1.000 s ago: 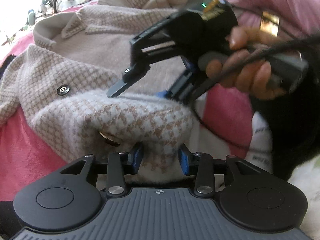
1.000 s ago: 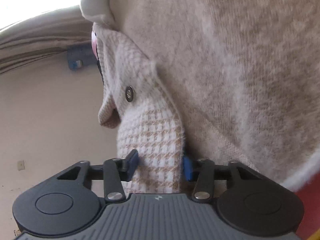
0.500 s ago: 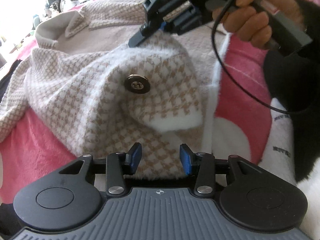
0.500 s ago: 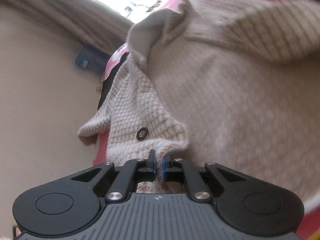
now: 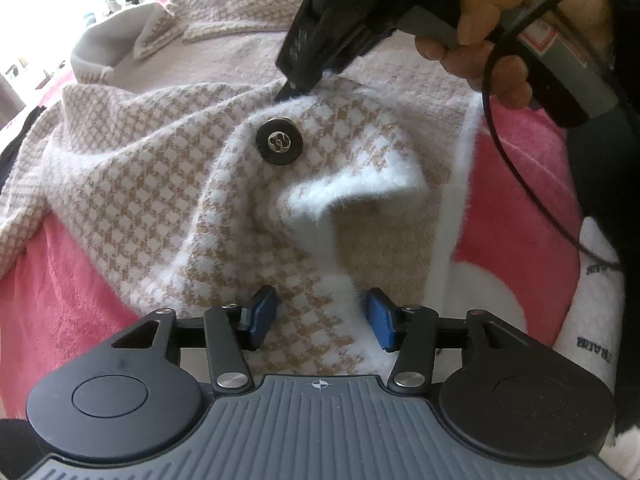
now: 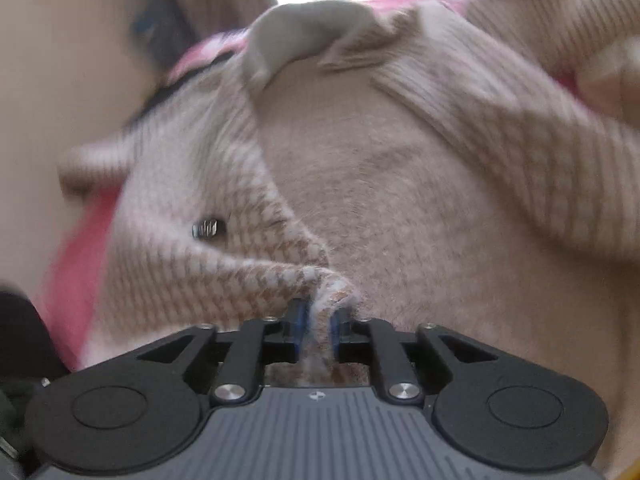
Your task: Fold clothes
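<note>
From the left wrist view: pink blanket [image 5: 60, 292] at 9 o'clock, w/ the houndstooth jacket [image 5: 132, 184] spread across it, collar up at 11. Dark button [image 5: 275, 142] sits near centre on a folded-over front flap, whose fluffy white edge curls at 3 o'clock of the button.

Left gripper [image 5: 320, 312] at 6 o'clock: fingers have just been opening and now stand spread, cloth lying between the pads but not squeezed. A sec ago they were closer in on that fabric, so this hand looks to have let go.

Right gripper [image 5: 296, 84] at 12–1 o'clock, held by the person's hand [image 5: 484, 44], tip down on the flap's upper edge. In its own view, blurred, the fingers pinch a bunched fold of jacket; its jaws have just been opening a bit but cloth is between them, pads on it.

Judgement: flap is laid over, fold step partly done; right side carries it now.
</note>
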Motion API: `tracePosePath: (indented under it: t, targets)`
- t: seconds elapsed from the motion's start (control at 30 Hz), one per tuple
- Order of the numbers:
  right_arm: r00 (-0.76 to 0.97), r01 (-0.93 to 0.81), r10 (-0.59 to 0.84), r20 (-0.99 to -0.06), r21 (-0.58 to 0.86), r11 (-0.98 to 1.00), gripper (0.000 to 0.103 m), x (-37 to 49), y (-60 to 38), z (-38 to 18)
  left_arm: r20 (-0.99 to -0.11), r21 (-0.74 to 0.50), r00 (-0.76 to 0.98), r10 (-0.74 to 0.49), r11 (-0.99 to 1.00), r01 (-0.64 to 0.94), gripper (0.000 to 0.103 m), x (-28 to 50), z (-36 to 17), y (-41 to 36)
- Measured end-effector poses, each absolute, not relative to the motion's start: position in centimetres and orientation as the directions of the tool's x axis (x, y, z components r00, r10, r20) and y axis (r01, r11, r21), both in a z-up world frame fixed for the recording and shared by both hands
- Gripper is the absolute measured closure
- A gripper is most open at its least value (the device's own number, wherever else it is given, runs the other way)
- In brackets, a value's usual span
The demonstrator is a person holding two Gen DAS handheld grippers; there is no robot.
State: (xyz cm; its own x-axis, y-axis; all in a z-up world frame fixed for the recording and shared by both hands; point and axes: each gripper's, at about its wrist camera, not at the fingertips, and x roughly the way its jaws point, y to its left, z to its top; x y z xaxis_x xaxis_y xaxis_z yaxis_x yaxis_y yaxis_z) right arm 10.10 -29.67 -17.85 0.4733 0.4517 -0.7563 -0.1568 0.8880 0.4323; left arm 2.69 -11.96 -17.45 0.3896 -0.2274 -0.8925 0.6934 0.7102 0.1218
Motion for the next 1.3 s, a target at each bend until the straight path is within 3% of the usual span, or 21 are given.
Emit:
tracePosePath:
  t: [0.13, 0.27, 0.37, 0.43, 0.6, 0.73, 0.8, 0.9, 1.0, 1.2, 1.23, 1.3]
  targets:
    - [0.494, 0.005, 0.593, -0.636, 0.684, 0.729, 0.073, 9.4, -33.8, -20.2, -0.891, 0.142, 0.404, -0.210, 0.715, 0.685, 0.050, 2.7, -17.7, -12.5]
    - [0.494, 0.046, 0.643, -0.586, 0.756, 0.653, 0.073, 9.1, -34.7, -21.2, -0.880, 0.185, 0.440, -0.182, 0.721, 0.668, 0.051, 2.7, -18.4, -13.3]
    - [0.501, 0.049, 0.645, -0.577, 0.763, 0.644, 0.073, 9.1, -34.8, -21.2, -0.866, 0.209, 0.471, -0.167, 0.735, 0.646, 0.066, 2.5, -18.3, -13.3]
    - [0.510, 0.048, 0.641, -0.573, 0.763, 0.644, 0.074, 9.1, -34.8, -21.2, -0.859, 0.222, 0.488, -0.156, 0.745, 0.629, 0.092, 2.4, -18.1, -12.9]
    - [0.550, -0.078, 0.560, -0.619, 0.630, 0.773, 0.095, 8.1, -32.6, -18.7, -0.875, 0.145, 0.435, -0.213, 0.742, 0.654, 0.100, 2.0, -16.1, -10.7]
    - [0.641, -0.241, 0.520, -0.565, 0.495, 0.835, 0.095, 6.3, -31.2, -14.0, -0.870, 0.130, 0.414, -0.268, 0.685, 0.717, 0.100, -0.6, -13.9, -8.6]
    - [0.663, -0.285, 0.497, -0.560, 0.426, 0.859, 0.095, 5.5, -30.8, -12.8, -0.860, 0.180, 0.431, -0.273, 0.628, 0.757, 0.100, -2.4, -13.4, -7.9]
    - [0.643, -0.292, 0.395, -0.656, 0.266, 0.919, 0.094, 5.3, -28.9, -13.8, -0.853, 0.262, 0.460, -0.246, 0.561, 0.786, 0.100, -3.6, -14.3, -7.7]
    - [0.603, -0.278, 0.277, -0.748, 0.129, 0.952, 0.093, 5.9, -27.1, -16.6, -0.875, 0.246, 0.427, -0.227, 0.551, 0.797, 0.100, -2.8, -15.8, -8.3]
    - [0.704, -0.274, 0.276, -0.655, 0.109, 0.955, 0.093, 5.4, -27.4, -14.2, -0.880, 0.229, 0.408, -0.243, 0.535, 0.813, 0.099, -2.5, -16.4, -8.9]
    - [0.690, -0.272, 0.260, -0.675, 0.091, 0.958, 0.093, 5.8, -27.4, -14.5, -0.886, 0.217, 0.395, -0.242, 0.537, 0.815, 0.098, -2.3, -16.4, -9.0]
    - [0.612, -0.267, 0.209, -0.763, 0.049, 0.962, 0.080, 6.9, -27.1, -16.2, -0.900, 0.189, 0.365, -0.238, 0.542, 0.819, 0.092, -1.9, -16.4, -9.2]
